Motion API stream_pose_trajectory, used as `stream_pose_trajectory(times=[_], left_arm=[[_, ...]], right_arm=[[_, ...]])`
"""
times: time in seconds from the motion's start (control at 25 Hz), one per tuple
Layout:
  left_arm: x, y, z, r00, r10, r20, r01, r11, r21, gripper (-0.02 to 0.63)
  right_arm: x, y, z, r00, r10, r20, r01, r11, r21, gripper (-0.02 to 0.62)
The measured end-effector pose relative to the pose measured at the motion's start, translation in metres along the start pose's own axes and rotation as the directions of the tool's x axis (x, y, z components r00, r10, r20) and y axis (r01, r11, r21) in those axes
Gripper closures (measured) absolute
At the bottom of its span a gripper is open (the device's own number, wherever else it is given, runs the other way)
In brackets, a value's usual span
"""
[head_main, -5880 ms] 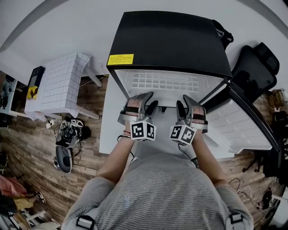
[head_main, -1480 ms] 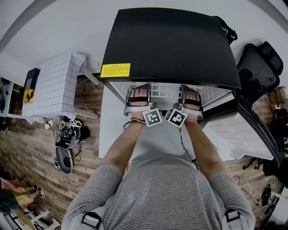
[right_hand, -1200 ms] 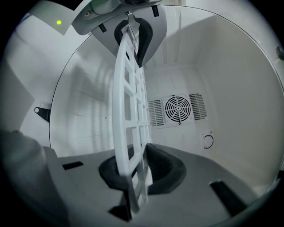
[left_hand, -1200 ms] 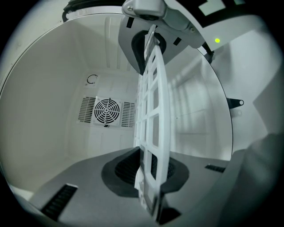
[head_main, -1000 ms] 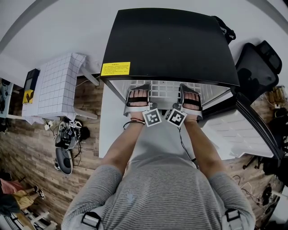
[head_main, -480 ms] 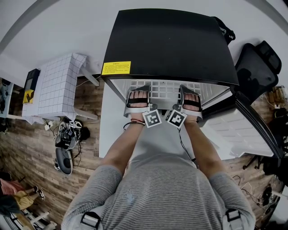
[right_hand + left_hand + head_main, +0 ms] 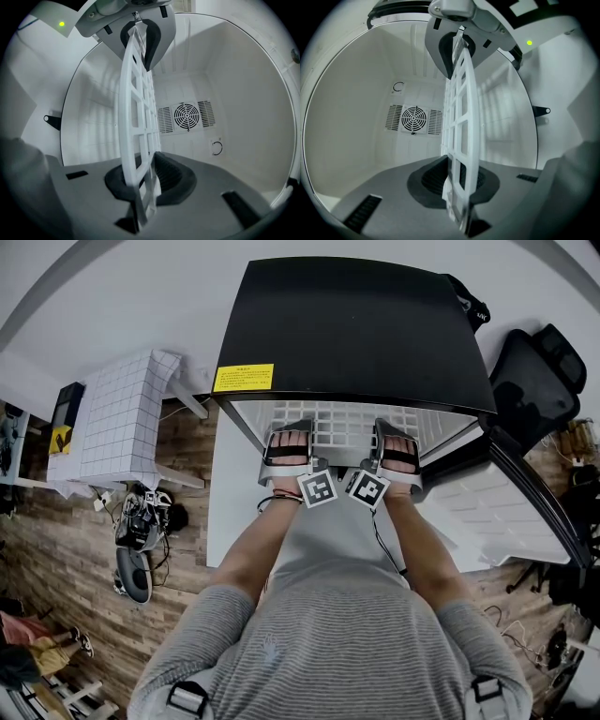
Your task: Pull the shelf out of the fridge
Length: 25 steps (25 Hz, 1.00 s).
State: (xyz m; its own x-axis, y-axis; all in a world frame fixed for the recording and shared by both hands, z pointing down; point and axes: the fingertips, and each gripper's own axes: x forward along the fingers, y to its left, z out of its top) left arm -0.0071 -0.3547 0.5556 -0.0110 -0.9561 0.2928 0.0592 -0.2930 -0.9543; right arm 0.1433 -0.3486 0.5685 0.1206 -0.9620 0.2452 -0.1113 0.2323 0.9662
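You are standing on a wood-plank floor [image 7: 75,549] facing the black-topped fridge [image 7: 356,324], with its white-lined door [image 7: 506,512] swung wide open to your right. A black office chair [image 7: 539,381] sits beyond that door, and a small table under a grid-patterned cloth [image 7: 127,413] stands well off to your left. The white lattice shelf [image 7: 342,423] lies level at the mouth of the fridge. Its front strip shows just below the edge of the black top, and the rest of it runs back into the white cabinet. Your left gripper [image 7: 288,439] grips the shelf's front edge toward its left end. In the left gripper view its jaws are drawn nearly together, and the dark ribbed pads [image 7: 436,180] press on either face of the lattice [image 7: 461,122]. Your right gripper [image 7: 398,439] grips the same front edge toward its right end. Its jaws are equally narrow, with its pads [image 7: 171,176] bearing on the plastic grid [image 7: 136,117] from both sides. The two marker cubes sit just beside each other in front of your chest. A round fan vent [image 7: 414,119] flanked by louvres sits low on the fridge's rear wall. A yellow warning label [image 7: 244,378] is stuck near the front left corner of the black top.
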Motion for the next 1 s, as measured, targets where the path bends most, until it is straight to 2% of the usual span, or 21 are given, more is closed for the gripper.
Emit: stream_pose_trajectory(times=[1.0], left_arm=[[-0.0094,-0.0027,-0.0017,1.000,-0.003,-0.004,0.003,1.000,0.006,0.552]], right_arm=[[-0.0102,0.0022,0.0014,1.000,0.008,0.003,-0.008,1.000,0.012,0.551]])
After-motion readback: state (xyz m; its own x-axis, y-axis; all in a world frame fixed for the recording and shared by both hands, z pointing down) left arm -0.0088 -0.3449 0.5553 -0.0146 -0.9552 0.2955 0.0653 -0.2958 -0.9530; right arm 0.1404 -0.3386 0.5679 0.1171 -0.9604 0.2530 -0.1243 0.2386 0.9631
